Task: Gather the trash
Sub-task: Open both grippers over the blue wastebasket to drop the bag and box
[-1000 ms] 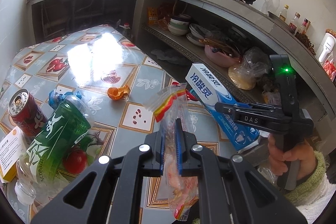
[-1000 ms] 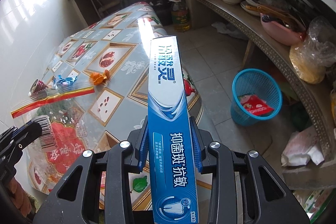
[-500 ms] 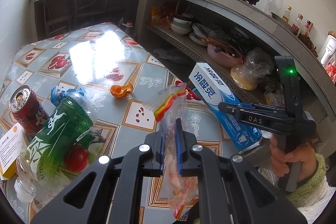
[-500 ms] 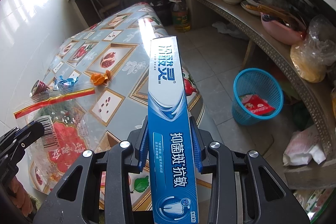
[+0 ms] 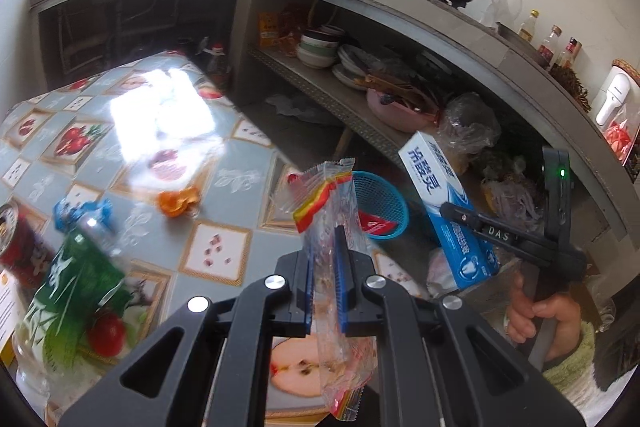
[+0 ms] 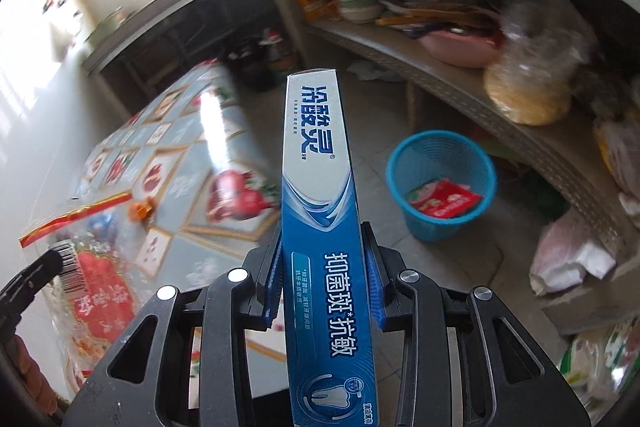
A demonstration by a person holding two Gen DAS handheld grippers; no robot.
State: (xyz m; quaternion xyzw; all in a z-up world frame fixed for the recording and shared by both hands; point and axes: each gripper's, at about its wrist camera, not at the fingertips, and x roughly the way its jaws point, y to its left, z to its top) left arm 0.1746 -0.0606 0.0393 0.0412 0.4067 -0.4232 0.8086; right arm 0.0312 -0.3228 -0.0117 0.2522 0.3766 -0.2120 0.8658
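A: Starting with the left wrist view. What is the left hand-held gripper (image 5: 324, 281) doing?

B: It is sitting at the lower centre of the frame, pinching a clear plastic wrapper (image 5: 334, 267) between its blue pads. The wrapper is standing upright, with a red and yellow strip at its top.

A: And at the right of that frame?

B: The right hand-held gripper (image 5: 460, 215) is gripping a blue toothpaste box (image 5: 444, 211), with a hand (image 5: 544, 315) in a green cuff holding its handle. Just left of the box, a blue basket (image 5: 380, 203) is showing on the floor behind the wrapper.

A: What is lying on the bench (image 5: 224, 211)?

B: An orange scrap (image 5: 178, 201) near the middle, and at the lower left a green bottle (image 5: 76, 287), a red can (image 5: 20, 247) and a blue wrapper (image 5: 82, 211), all blurred.

A: Now the right wrist view.

B: The right hand-held gripper (image 6: 324, 287) is clamping the toothpaste box (image 6: 320, 187) from both sides at the lower centre, with the box pointing up the frame. The basket (image 6: 440, 183) is standing on the floor at centre right, with a red packet (image 6: 444, 203) lying inside it. At the lower left, the left hand-held gripper (image 6: 52, 263) is holding the plastic wrapper (image 6: 80, 259) over the bench (image 6: 192, 147).
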